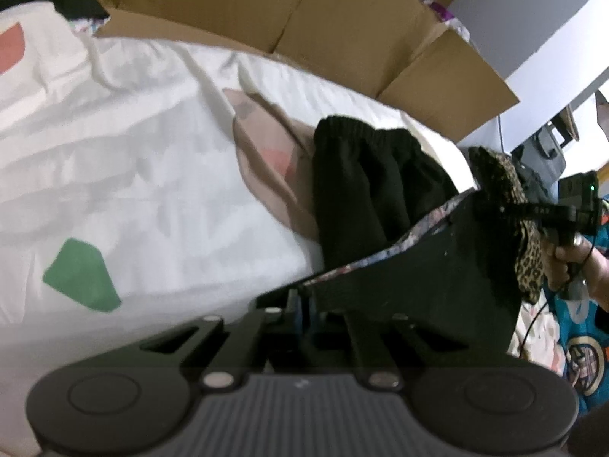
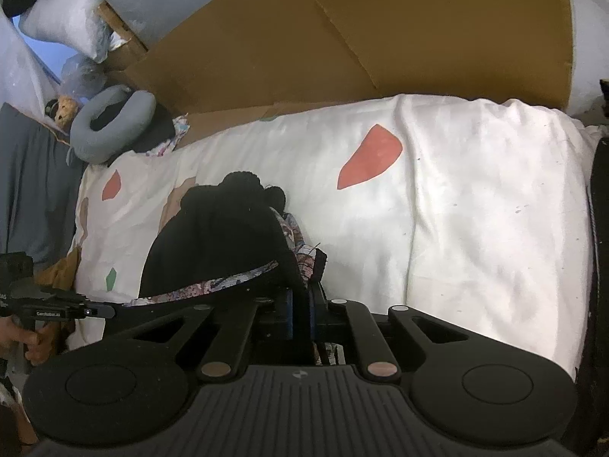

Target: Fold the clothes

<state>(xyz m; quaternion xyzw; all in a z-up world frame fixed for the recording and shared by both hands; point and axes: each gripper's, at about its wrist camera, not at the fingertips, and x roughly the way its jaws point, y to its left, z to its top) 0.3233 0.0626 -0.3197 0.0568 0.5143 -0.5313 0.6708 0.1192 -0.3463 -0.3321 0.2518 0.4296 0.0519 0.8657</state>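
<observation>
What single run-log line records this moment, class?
task: fold clothes | left gripper: shut on black garment with patterned hem | right gripper: shut on same hem | surface: white bedsheet | garment partly lifted

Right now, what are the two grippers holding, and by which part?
Both are shut on the black garment, pinching its patterned hem edge: the left gripper at one end, the right gripper at the other, with the hem stretched between them.

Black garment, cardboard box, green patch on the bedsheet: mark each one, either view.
black garment [image 1: 365, 175], left wrist view, on the bunched upper part past the trim.
cardboard box [image 2: 342, 38], right wrist view, on the broad flap behind the bed.
green patch [image 1: 80, 276], left wrist view, on the middle of the patch.
</observation>
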